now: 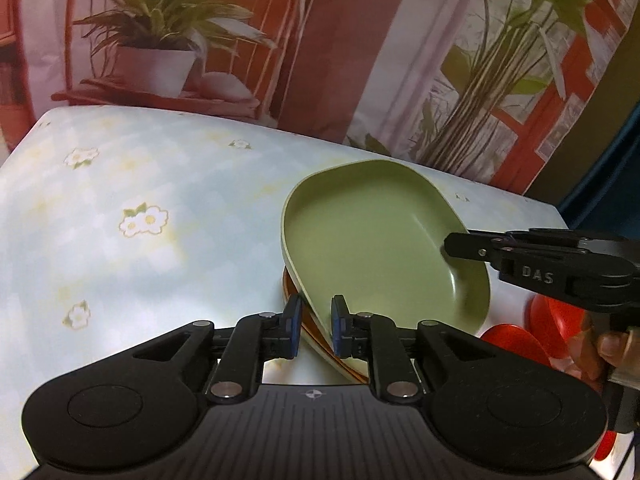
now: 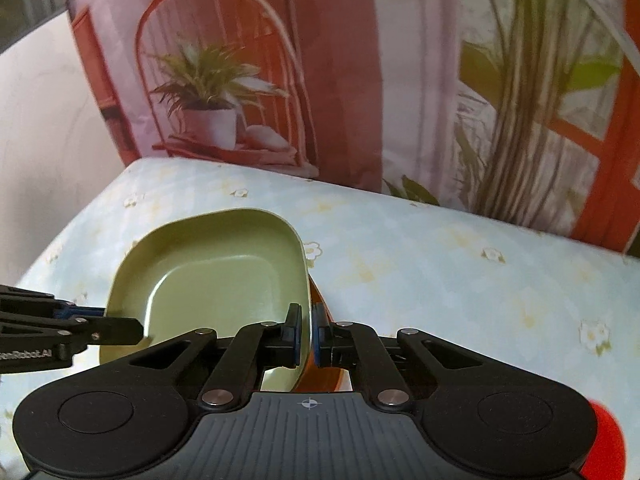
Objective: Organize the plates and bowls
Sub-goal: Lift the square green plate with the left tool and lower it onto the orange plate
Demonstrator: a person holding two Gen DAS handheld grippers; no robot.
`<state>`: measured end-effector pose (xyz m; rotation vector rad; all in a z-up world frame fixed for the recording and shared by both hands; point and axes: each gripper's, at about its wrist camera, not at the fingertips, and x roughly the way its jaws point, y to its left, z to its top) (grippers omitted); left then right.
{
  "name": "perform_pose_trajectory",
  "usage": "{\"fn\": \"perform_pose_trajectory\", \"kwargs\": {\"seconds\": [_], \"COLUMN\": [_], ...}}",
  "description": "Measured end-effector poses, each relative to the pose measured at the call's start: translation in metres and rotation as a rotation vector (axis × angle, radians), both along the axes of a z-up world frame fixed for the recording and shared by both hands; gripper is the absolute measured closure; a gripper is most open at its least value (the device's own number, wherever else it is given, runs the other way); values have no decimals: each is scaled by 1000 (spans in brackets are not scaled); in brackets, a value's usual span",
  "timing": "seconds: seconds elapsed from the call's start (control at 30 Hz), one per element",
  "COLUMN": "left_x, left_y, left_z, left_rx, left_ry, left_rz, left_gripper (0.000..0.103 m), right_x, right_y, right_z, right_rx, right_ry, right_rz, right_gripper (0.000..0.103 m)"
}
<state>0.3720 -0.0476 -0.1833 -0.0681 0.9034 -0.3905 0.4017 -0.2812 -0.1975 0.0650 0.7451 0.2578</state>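
A green squarish plate (image 1: pixel 372 236) lies tilted on top of an orange-brown plate (image 1: pixel 316 336) on the floral table. My left gripper (image 1: pixel 316 326) straddles the near rims of both plates, its blue pads a little apart. My right gripper (image 2: pixel 307 330) is shut on the green plate's (image 2: pixel 216 276) right rim, with the orange-brown plate (image 2: pixel 320 372) just under it. In the left wrist view the right gripper (image 1: pixel 452 244) reaches in from the right onto the green plate. In the right wrist view the left gripper (image 2: pixel 132 328) comes in from the left at the plate's edge.
Red dishes (image 1: pixel 516 344) lie at the right behind the plates, and one also shows in the right wrist view (image 2: pixel 608 440). The table has a light blue floral cloth (image 1: pixel 140 216). A printed backdrop with plants (image 1: pixel 160 40) hangs behind its far edge.
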Motion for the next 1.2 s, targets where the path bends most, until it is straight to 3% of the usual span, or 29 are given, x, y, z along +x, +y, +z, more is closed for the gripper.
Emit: {"fn": "perform_pose_trajectory", "kwargs": {"seconds": [0.4, 1.2], "left_x": [-5, -8], "left_y": [-10, -14], "left_z": [-7, -9], "left_rx": [-17, -14], "left_ry": [55, 89], "left_rz": [35, 38], "left_gripper": [84, 83], "right_x": [14, 8], "right_y": [-3, -1], "right_z": [-4, -8], "right_rx": [-51, -94], "right_ry": [12, 6], "right_rz": [60, 57], "right_gripper": [97, 96]}}
